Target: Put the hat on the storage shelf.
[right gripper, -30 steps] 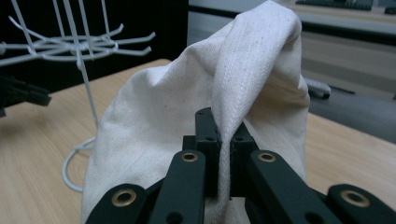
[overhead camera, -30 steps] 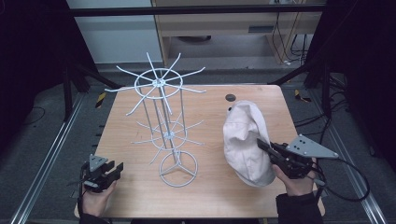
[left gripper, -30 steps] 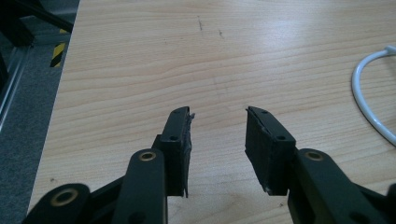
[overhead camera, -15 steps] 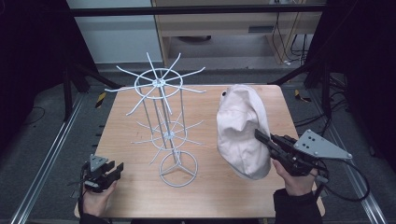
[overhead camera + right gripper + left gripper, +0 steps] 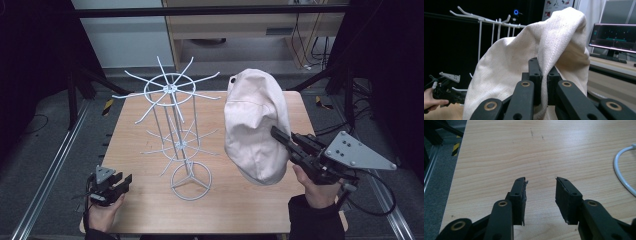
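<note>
Looking down, the right hand-held gripper (image 5: 280, 136) lifts a cream cap (image 5: 256, 125) clear of the surface (image 5: 145, 210), beside the white wire rack (image 5: 172, 127). The left hand-held gripper (image 5: 541, 195) idles, jaws apart. Alongside the right one, jaws are clamped on cloth; hooking a prong likely comes next.

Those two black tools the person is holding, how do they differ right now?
The right gripper is shut on the cream cap and holds it in the air beside the white wire rack; the left gripper holds nothing. The right one's jaws are pinched together on the cloth; the left one's jaws stand apart. The left gripper sits low at the table's near corner. Both are black and hand-held.
</note>
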Demonstrator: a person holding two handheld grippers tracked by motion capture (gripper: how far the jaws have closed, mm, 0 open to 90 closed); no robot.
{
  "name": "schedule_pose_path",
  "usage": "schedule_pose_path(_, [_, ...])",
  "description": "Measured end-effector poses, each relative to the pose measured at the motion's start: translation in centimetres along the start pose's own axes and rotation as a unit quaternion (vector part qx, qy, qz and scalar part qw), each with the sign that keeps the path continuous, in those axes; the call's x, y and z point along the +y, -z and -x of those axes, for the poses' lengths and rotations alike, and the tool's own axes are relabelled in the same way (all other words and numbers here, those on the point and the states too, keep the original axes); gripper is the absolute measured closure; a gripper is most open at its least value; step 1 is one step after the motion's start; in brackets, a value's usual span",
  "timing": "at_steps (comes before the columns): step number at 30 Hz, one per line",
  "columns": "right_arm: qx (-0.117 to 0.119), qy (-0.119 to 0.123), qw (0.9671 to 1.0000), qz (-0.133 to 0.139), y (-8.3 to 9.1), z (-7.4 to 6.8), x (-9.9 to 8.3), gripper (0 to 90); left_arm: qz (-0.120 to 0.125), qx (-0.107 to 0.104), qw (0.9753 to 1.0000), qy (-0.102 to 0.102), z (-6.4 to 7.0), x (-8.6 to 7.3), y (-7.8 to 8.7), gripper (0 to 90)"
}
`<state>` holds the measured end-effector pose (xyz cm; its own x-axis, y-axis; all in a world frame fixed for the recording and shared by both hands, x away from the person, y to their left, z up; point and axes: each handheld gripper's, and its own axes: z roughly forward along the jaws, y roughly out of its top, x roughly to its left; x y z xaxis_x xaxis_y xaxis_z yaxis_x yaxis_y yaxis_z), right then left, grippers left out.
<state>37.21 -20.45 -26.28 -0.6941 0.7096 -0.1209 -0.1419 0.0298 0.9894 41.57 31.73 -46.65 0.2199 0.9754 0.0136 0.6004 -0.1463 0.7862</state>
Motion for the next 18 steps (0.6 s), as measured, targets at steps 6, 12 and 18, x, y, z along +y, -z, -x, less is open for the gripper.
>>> schedule_pose_path(6, [0.0,0.01,0.9998,0.02,0.5,0.1,1.2,87.3,-0.001,0.001,1.0,-0.002,0.0,0.0,0.0,60.2])
schedule_pose_path(12, [0.005,0.014,0.999,0.042,0.6,-0.2,2.7,87.3,-0.001,0.001,1.0,-0.001,0.0,0.0,0.0,60.2])
schedule_pose_path(18, [0.023,0.019,0.9977,0.061,-0.1,-1.0,4.1,87.3,-0.001,0.001,1.0,-0.002,0.0,0.0,-0.1,60.3])
